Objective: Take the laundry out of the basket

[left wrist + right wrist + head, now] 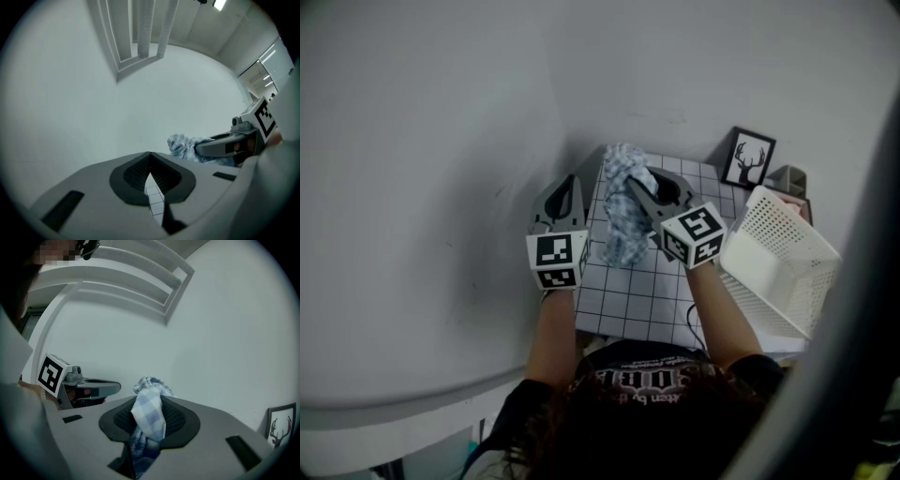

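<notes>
My right gripper (634, 187) is shut on a blue-and-white checked cloth (623, 211), which hangs from its jaws above the gridded table top (642, 295). In the right gripper view the cloth (149, 416) fills the space between the pads and bunches up over the tips. My left gripper (569, 184) hovers just left of the cloth with its tips together and nothing in them. The left gripper view shows only table grid behind the left gripper's (150, 159) closed tips, with the cloth (183, 144) off to the right. A white perforated laundry basket (783, 258) lies tilted at the right.
A black-framed deer picture (748, 157) leans against the wall at the table's back right, next to a small grey object (787, 178). White walls close in behind and to the left. The person's forearms reach in from below.
</notes>
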`<state>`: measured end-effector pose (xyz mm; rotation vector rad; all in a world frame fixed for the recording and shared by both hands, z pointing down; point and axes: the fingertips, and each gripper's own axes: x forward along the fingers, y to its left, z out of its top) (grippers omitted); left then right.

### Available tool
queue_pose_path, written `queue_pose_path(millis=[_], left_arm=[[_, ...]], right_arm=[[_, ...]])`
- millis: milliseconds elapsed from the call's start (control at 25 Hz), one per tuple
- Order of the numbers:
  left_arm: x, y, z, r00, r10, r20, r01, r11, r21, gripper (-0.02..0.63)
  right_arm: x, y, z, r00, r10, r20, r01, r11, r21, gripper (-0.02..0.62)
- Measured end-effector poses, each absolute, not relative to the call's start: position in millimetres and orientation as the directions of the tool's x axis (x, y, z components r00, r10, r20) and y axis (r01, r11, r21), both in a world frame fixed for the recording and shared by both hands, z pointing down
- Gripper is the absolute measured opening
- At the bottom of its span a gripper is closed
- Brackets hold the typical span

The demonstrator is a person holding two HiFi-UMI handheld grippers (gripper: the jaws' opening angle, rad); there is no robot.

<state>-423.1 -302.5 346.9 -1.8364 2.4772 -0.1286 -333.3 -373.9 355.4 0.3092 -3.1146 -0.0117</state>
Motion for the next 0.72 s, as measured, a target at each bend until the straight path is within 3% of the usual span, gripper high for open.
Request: queue_pose_path(millis=[160,720], left_arm=[[-428.8,-309.1,346.7,-0.287,-0.957,0.042,-0.955,0.282,-0.090,0.002],[-413.5,-290.8,359.6,-0.303,-0.953,-0.002,-0.950,0.302,-0.080,0.002]], right_arm=[[-337.1,-380.6,349.4,-0.977,-0.211,0.024,-0.211,0.977,0.002,0.121],[-320.5,-359.4,361.5,-0.977,-0.213,-0.001,-0.213,0.976,0.032,0.120]])
